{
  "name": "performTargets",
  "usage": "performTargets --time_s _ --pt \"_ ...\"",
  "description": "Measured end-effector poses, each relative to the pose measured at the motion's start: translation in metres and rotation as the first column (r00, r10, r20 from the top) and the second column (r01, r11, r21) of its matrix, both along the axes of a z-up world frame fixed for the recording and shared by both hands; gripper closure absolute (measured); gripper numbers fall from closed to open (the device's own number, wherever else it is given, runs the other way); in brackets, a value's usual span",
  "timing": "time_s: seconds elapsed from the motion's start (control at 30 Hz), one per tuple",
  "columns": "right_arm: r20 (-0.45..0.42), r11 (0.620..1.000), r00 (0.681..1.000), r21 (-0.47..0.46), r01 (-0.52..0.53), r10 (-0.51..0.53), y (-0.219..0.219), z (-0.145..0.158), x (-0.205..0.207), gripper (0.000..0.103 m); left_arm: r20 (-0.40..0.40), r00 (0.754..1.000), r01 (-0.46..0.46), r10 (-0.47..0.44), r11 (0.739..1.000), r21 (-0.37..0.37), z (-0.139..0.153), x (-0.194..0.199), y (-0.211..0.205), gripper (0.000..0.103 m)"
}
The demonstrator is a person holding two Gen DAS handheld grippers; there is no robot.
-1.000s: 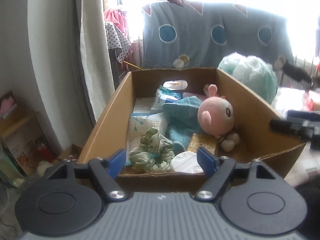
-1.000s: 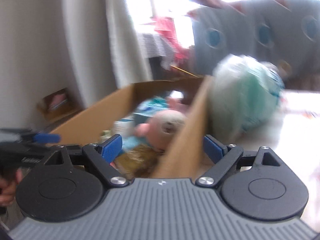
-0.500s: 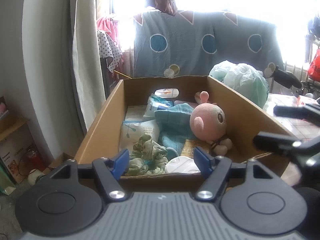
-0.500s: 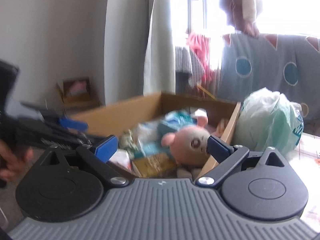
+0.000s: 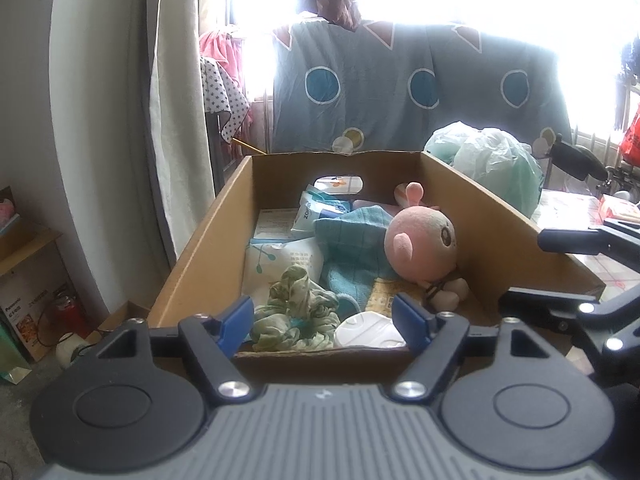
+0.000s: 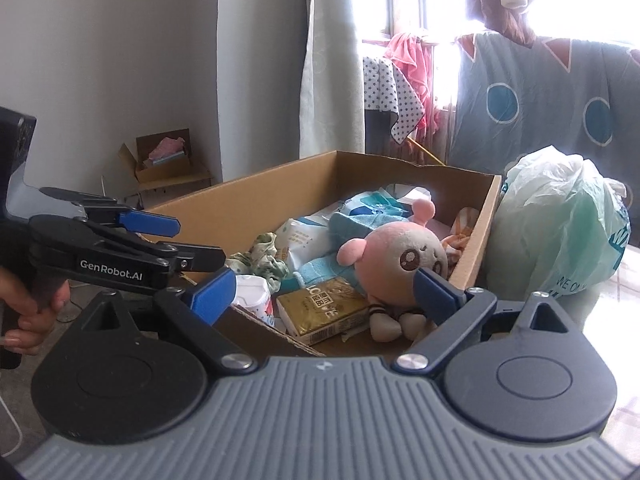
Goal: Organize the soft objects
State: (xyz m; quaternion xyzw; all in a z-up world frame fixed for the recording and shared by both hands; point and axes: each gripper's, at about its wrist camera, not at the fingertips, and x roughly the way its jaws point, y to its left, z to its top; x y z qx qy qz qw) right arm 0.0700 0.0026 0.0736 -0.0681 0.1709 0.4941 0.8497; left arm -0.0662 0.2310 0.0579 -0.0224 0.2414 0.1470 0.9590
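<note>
both grippers, left gripper (image 5: 324, 322) and right gripper (image 6: 320, 290), are hovering with jaws released and empty before the cardboard box (image 5: 200, 256), its pink plush toy (image 6: 394, 264) and green scrunchie (image 5: 296, 312) waiting unsorted.

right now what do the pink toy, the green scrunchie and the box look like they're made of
Pink toy: plush fabric, matte and slightly fuzzy, probably stuffed. Green scrunchie: thin woven cloth, gathered into soft ruffles, matte. Box: brown corrugated cardboard, with dull flat walls and a torn raw edge.
</note>
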Motion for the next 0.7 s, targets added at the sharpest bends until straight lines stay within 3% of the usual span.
performTargets --time_s 0.7 --pt "0.009 1.0 1.0 0.007 0.0 0.0 -0.0004 -0.001 0.0002 0.007 0.025 1.0 -0.008 0.008 1.0 0.006 -0.0023 -0.0028 -0.0013 0.026"
